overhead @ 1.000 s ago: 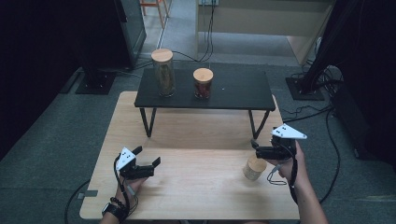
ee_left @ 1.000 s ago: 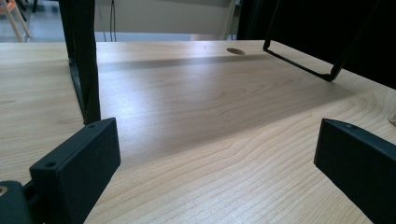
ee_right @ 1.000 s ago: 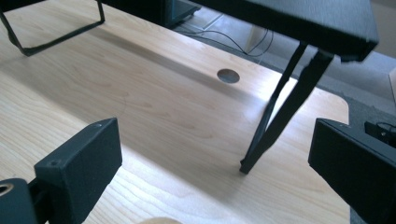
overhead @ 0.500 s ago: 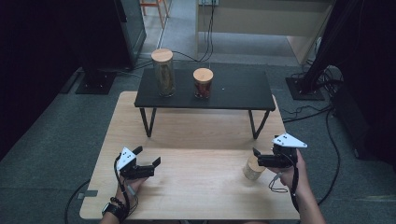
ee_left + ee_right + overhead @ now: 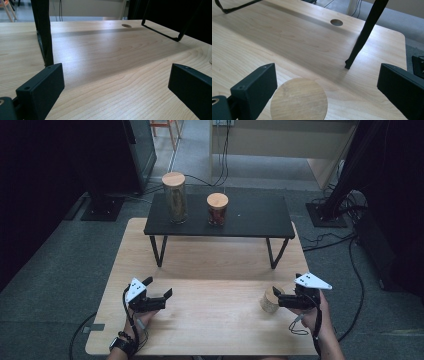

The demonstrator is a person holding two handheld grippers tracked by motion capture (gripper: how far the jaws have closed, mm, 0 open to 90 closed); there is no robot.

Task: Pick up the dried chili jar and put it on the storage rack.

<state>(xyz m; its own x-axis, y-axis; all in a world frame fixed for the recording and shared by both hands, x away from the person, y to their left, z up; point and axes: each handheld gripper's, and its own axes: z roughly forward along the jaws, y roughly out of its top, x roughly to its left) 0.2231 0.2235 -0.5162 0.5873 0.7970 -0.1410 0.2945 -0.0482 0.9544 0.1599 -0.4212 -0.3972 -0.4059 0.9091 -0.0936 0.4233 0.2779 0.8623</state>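
A small jar with a round wooden lid (image 5: 270,300) stands on the light wooden table (image 5: 210,265) near its front right. My right gripper (image 5: 276,298) is open just to the right of it and points left at it. In the right gripper view the lid (image 5: 299,100) sits low between the jaws of the right gripper (image 5: 326,75), closer to the left jaw, with nothing clamped. My left gripper (image 5: 159,288) rests open near the front left, and the left gripper (image 5: 113,75) has bare tabletop between its jaws.
A low black shelf (image 5: 250,220) stands across the back of the table on thin legs (image 5: 362,37). It carries a tall jar (image 5: 175,197) and a shorter jar (image 5: 217,209), both with wooden lids. A cable hole (image 5: 336,22) is in the tabletop. Cables lie on the floor at the right.
My right gripper has moved toward the table's front edge and come level with the small jar, its jaws now at the lid. The left gripper has stayed put.
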